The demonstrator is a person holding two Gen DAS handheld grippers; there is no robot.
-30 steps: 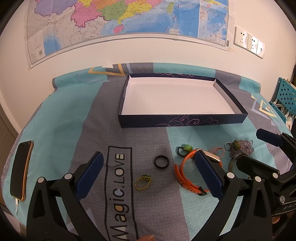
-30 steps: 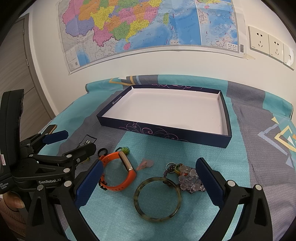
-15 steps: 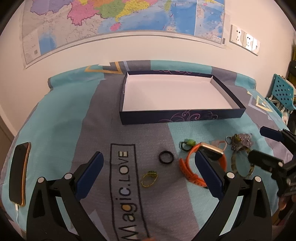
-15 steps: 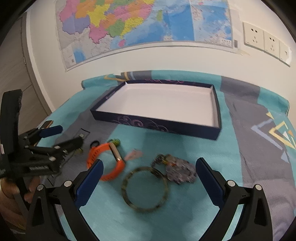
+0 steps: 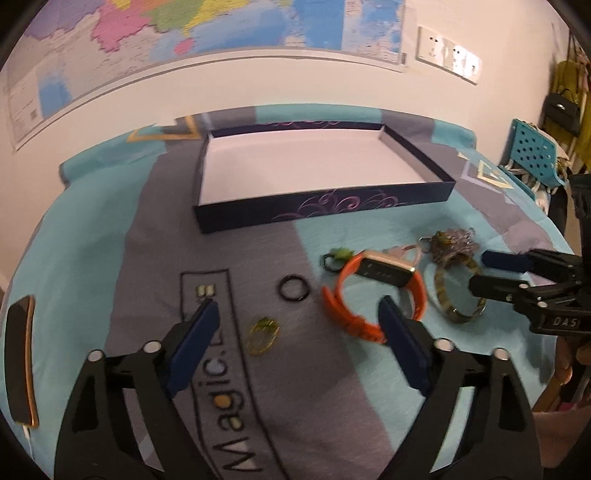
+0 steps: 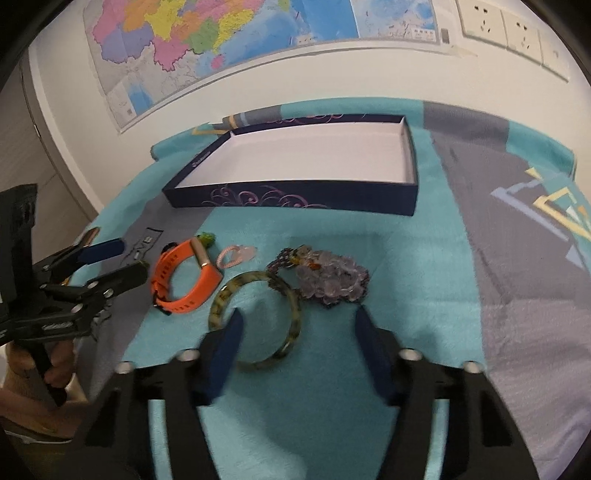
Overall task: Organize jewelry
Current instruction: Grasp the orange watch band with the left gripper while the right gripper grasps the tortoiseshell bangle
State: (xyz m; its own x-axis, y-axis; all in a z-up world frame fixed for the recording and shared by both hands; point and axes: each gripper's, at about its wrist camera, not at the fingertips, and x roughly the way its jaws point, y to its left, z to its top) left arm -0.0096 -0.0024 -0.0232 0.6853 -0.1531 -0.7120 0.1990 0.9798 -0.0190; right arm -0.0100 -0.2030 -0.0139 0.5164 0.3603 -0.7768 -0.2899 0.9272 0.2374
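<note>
Right tongs (image 6: pixel 295 339) nearer bangle (image 6: pixel 255 321); left-view-only phone (image 5: pixel 18 358).

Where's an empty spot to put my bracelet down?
Inside the navy box: its white floor is bare. Also the cloth between the box and the orange watch. It is crowded around the green bangle and bead bracelet.

Motion blur softens both views. The wall map (image 5: pixel 207 33) is cut off by the top edge. A left finger (image 5: pixel 400 341) hides part of the orange watch band (image 5: pixel 345 306); a right finger (image 6: pixel 225 350) covers the mottled bangle's (image 6: pixel 291 306) near-left rim. The yellow-green ring (image 5: pixel 263 334) is too small to identify.
</note>
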